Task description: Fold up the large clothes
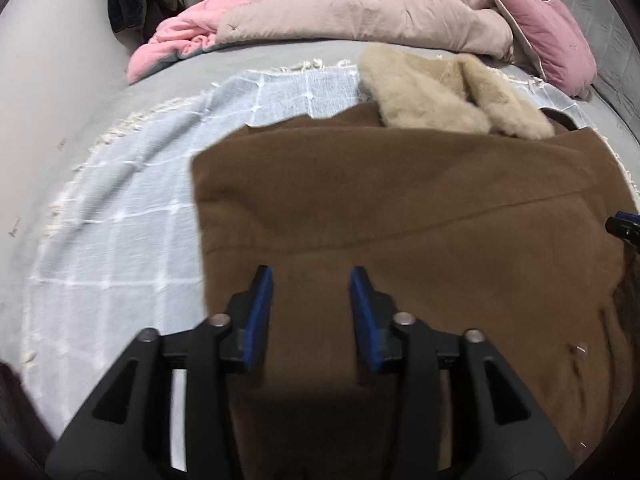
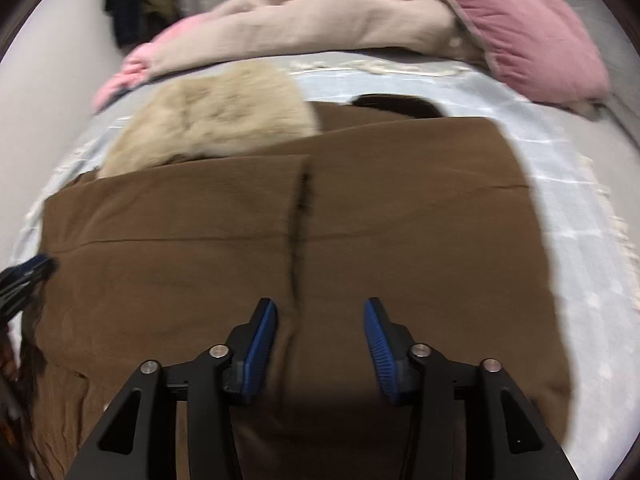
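Both tongs spread over the brown coat (image 1: pixel 400 208), left gripper (image 1: pixel 312 280) near its left edge, right gripper (image 2: pixel 320 312) mid-coat, cream fur collar (image 1: pixel 448 96) at its far end, checked throw (image 1: pixel 132 184) beneath.

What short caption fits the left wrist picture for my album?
Open left gripper hovering over a folded brown coat with a cream fur collar on a pale blue checked blanket.
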Demonstrator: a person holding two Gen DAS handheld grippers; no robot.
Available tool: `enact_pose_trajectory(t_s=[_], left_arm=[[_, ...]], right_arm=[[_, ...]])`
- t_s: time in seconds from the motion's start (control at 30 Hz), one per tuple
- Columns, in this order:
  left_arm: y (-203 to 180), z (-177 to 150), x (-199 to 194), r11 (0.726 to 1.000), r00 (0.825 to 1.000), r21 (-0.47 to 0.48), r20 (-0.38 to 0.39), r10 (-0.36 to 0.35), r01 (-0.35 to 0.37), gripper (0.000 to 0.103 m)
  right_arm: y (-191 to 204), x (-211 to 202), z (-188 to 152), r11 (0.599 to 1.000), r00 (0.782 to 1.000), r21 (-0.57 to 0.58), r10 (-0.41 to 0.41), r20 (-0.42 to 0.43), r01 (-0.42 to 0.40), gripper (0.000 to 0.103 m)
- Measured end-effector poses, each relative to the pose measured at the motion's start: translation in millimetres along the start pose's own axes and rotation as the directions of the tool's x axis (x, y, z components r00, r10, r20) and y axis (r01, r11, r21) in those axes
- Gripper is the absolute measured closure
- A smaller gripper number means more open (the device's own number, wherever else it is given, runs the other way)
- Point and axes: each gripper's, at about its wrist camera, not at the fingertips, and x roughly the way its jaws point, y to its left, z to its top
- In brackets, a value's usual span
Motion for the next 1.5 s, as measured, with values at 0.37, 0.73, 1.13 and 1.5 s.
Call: enact_pose_trajectory(t_s=[0.37, 0.73, 1.13, 1.5], left_arm=[[18.3, -30.0, -182.4, 0.995, 0.992, -0.039, 0.090, -0.090, 0.094, 0.019], [46.5, -105.9, -276.4, 0.971, 0.981, -0.139, 0.047, -0.190, 0.195, 0.011], [42.5, -232.1, -246.1, 0.974, 0.975, -0.145, -0.117, -0.189, 0.172, 0.011], [35.6, -296.5, -176.1, 0.973, 0.915, -0.165, -0.345, -0.208, 0.159, 0.011]], right_arm=[[-54.5, -169.7, -50.3, 0.998, 0.988, 0.015, 0.063, 0.143, -0.066, 0.032], [-111.1, -259.2, -145.0, 0.991, 0.985, 0.058, 0.110, 0.135, -0.118, 0.025], [-154.3, -234.2, -269.5, 0.987, 0.995, 0.127, 0.100, -0.018, -0.097, 0.025], [-183.4, -188.4, -333.6, 0.946, 0.982, 0.287, 0.175, -0.067, -0.149, 0.025]])
